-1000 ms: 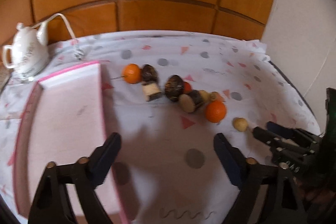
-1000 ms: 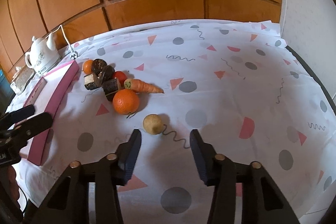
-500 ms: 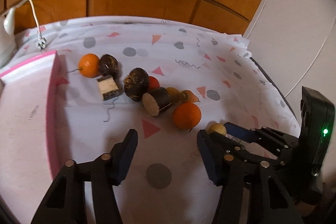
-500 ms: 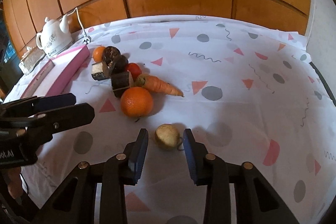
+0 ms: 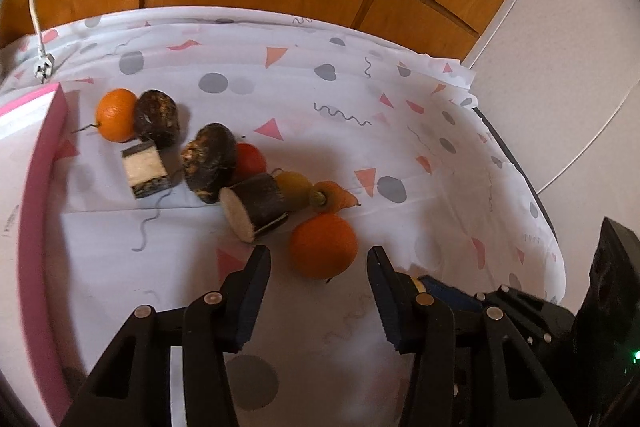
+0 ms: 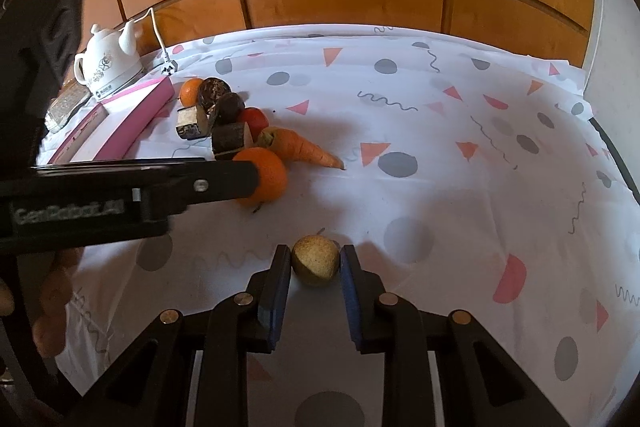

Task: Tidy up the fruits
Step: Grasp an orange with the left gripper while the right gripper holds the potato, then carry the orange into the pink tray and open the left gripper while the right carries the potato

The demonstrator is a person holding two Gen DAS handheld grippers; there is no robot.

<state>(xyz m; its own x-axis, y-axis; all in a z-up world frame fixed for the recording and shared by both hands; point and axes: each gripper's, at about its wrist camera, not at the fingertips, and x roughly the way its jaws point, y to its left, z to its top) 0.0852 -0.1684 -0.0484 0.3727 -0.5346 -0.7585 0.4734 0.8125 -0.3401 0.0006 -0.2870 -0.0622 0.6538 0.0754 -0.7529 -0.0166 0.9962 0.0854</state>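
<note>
A pile of produce lies on the patterned cloth. In the left wrist view my left gripper [image 5: 319, 261] is open, its fingertips on either side of a large orange [image 5: 323, 245]. Behind it lie a cut dark log piece [image 5: 256, 211], a carrot [image 5: 334, 195], a red fruit [image 5: 250, 159], two dark round fruits [image 5: 210, 162], a cut block [image 5: 145, 170] and a small orange [image 5: 114, 115]. In the right wrist view my right gripper [image 6: 314, 263] has closed on a small tan round fruit [image 6: 315, 259] resting on the cloth. The large orange [image 6: 269, 175] is partly hidden by the left gripper.
A pink-edged tray [image 5: 28, 211] lies at the left, also seen in the right wrist view [image 6: 120, 125]. A white teapot [image 6: 108, 67] with a cord stands behind it. Wooden panels back the table; a white wall is at the right.
My left gripper has moved forward and right until its fingers straddle the large orange. My right gripper has advanced and closed its fingers against the small tan fruit.
</note>
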